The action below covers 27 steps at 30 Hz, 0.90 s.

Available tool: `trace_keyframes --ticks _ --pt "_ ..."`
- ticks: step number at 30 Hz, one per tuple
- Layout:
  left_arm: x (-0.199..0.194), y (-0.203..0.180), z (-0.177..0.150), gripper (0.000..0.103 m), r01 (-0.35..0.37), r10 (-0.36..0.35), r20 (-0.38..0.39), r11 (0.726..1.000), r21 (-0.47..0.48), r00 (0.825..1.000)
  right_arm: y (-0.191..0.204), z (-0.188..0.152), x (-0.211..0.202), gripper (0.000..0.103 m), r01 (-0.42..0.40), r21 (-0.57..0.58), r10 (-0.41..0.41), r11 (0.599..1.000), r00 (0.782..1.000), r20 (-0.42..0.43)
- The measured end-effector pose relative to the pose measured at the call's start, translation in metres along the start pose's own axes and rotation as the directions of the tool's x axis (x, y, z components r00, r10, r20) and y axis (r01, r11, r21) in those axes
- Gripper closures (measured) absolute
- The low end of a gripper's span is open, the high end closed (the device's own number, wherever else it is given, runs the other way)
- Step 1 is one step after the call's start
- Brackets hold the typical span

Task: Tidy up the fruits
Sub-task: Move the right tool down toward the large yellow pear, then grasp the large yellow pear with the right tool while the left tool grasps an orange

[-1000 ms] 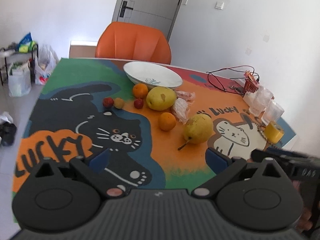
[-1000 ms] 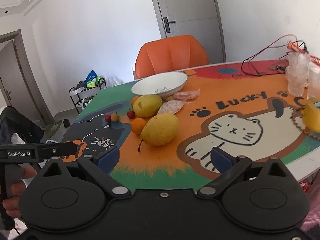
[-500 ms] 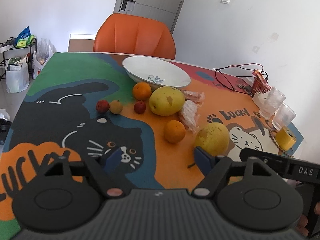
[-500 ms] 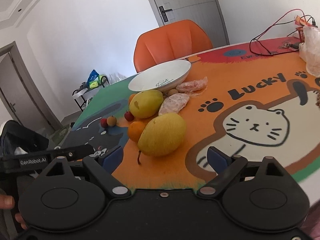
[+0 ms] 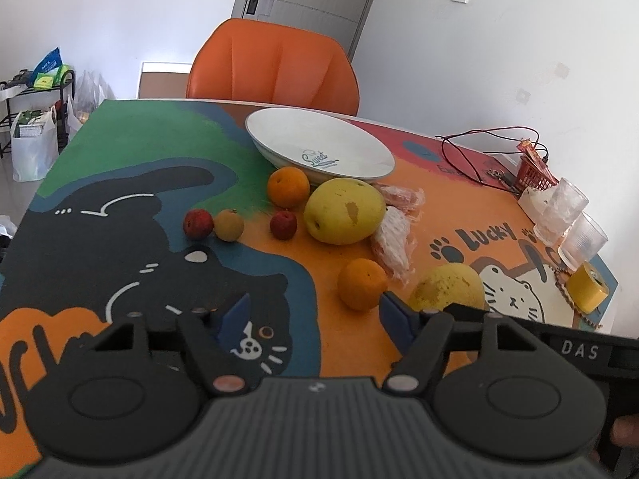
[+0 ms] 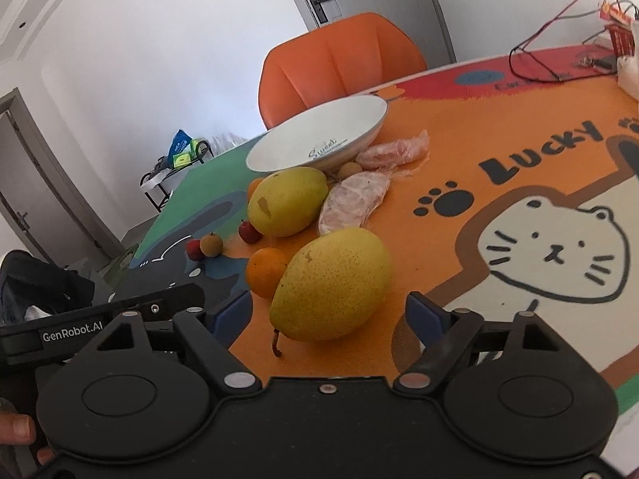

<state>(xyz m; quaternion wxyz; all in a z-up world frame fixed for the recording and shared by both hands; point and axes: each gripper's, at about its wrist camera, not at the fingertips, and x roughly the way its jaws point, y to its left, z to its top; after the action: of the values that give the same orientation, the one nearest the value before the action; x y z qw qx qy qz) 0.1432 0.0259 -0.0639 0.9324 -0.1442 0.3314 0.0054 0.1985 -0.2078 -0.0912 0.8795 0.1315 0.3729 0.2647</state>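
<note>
We list, on the cat-print table mat (image 5: 131, 167), one white bowl (image 5: 319, 147) at twelve o'clock with nothing visible in it, and the fruit loose before it. The left gripper (image 5: 313, 311) has just been narrowing yet stands apart with nothing between its jaws; the near orange (image 5: 361, 284) lies just beyond its right blue pad, at one o'clock. The right gripper (image 6: 329, 311) has likewise been narrowing, its jaws spread to either side of the near pear (image 6: 331, 285) without pressing on it; we cannot tell whether the pads touch. In the left wrist view that pear (image 5: 447, 287) is half hidden behind the right gripper's black body. The far pear (image 5: 344, 210), far orange (image 5: 288, 187), two small red fruits (image 5: 197, 223) and a brown one (image 5: 228, 224) sit near the bowl. Two netted wrappers (image 5: 393, 239) are hard to identify. A fingertip (image 6: 18, 429) is cut off at eight o'clock.
</note>
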Motion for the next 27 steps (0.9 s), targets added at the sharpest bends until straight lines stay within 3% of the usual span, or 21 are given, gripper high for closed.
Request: trace_keyframes --ticks 7,14,25,27 --pt "0.011 -0.001 0.004 0.033 0.0 0.0 -0.01 1.0 -0.004 1.0 -0.005 0.005 0.023 0.02 -0.013 0.05 0.014 0.999 0.999 -0.031" --pt "0.024 -0.006 0.006 0.033 -0.005 0.005 -0.027 1.0 0.0 1.0 -0.011 0.008 0.03 0.036 -0.036 0.071 0.037 0.997 0.999 -0.022" --pt "0.045 -0.029 0.01 0.033 0.004 -0.003 -0.035 0.999 0.036 0.999 -0.032 0.008 0.018 0.038 -0.045 0.091 0.044 0.995 0.999 0.02" --pt "0.05 -0.033 0.01 0.037 -0.003 0.004 -0.035 0.999 0.052 0.999 -0.038 0.008 0.016 0.038 -0.034 0.089 0.032 0.995 0.999 0.029"
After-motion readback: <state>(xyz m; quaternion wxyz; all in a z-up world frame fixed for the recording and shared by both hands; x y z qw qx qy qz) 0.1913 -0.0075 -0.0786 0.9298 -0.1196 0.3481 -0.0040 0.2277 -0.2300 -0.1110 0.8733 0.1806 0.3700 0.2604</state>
